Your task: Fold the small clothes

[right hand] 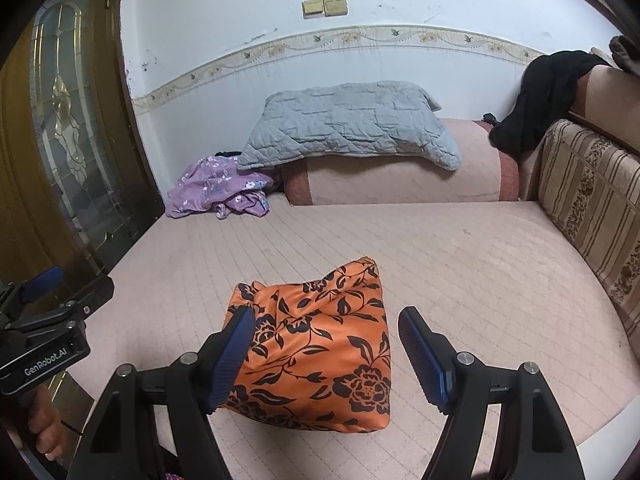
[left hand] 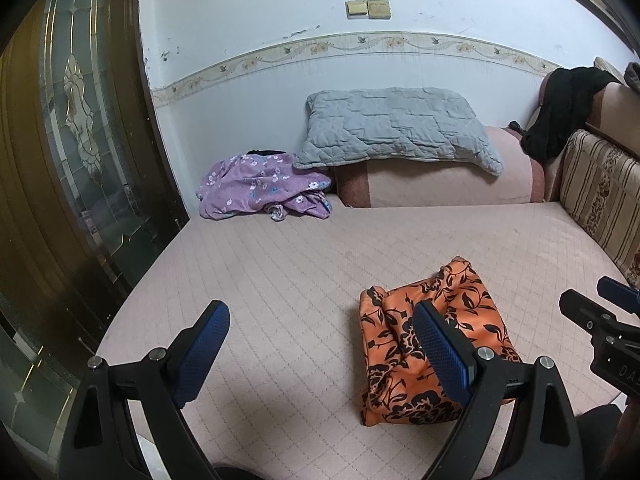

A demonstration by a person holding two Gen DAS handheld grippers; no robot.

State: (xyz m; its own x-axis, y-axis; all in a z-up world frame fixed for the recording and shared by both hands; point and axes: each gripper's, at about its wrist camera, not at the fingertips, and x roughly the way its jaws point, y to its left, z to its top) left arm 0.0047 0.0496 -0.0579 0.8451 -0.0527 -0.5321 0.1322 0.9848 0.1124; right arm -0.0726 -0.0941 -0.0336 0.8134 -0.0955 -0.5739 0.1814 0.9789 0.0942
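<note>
1. Two grippers are in my hands. My left gripper has its blue fingers spread wide with nothing between them. My right gripper is spread wide too, and it grips nothing.
2. One orange cloth with black flowers lies folded into a small pad on the pink bed cover. From the right camera it sits at 6 o'clock, low in the middle, and its near part shows between the right fingers, but the pads do not press on it. From the left camera the orange cloth is at 5 o'clock, behind the right-side finger of my left gripper.
3. One purple cloth with little flowers lies in a loose heap at 11 o'clock, far back by the wall, well apart from the orange one.
4. One grey quilted pillow rests at 12 o'clock on a pink bolster. Its corner hangs over the purple heap.
5. One black cloth hangs over the sofa back at 2 o'clock.
6. One striped cushion stands at 3 o'clock.
7. Two wall switches sit side by side at 12 o'clock, high up.
8. One brown door with a glass pane is at 9 o'clock.
9. I see no boxes or baskets, so nothing is held inside anything.
</note>
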